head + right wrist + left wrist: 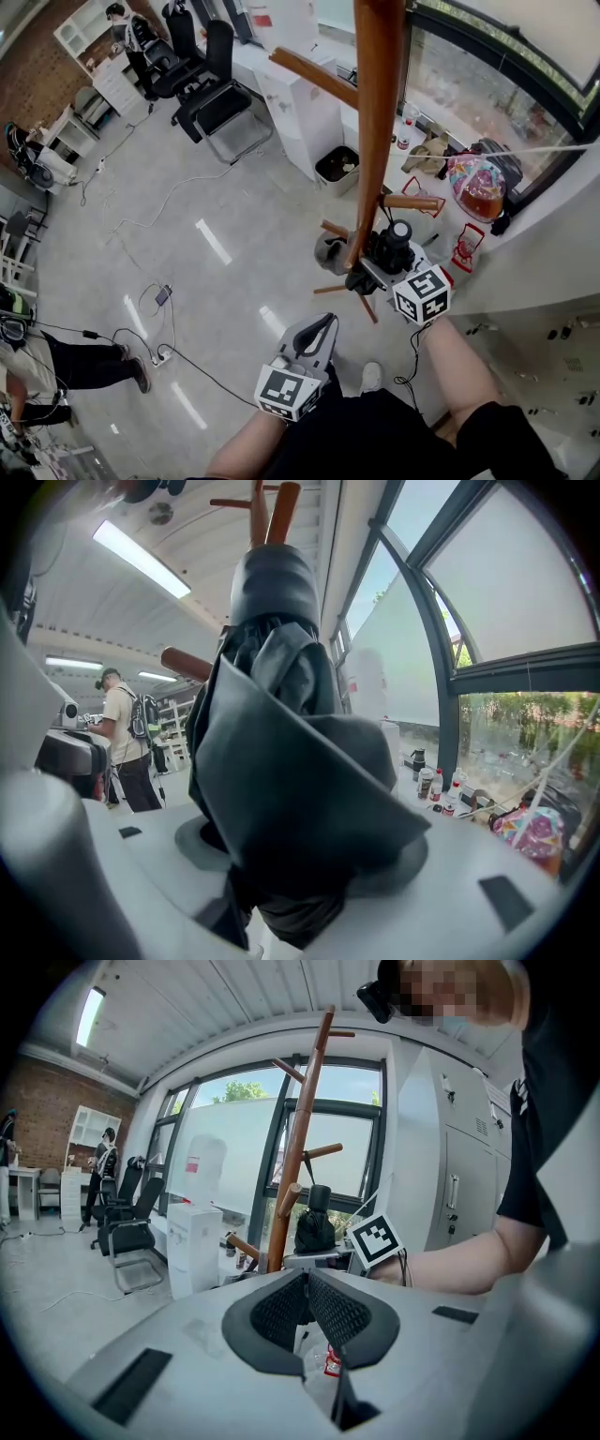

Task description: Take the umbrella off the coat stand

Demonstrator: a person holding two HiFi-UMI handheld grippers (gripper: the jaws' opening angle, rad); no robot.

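The right tool (377, 265) is clamped on the folded black umbrella (291, 761), which sits tight against the coat stand (378, 112) among its lower pegs (412, 202). Best to lift straight up until it clears them, then draw away. The left tool (307, 1288) waits below, closed and empty.

The umbrella (291, 752) largely hides the fingers (192, 843) of the right gripper (295, 864); the upper edge crops the coat stand (380, 112).
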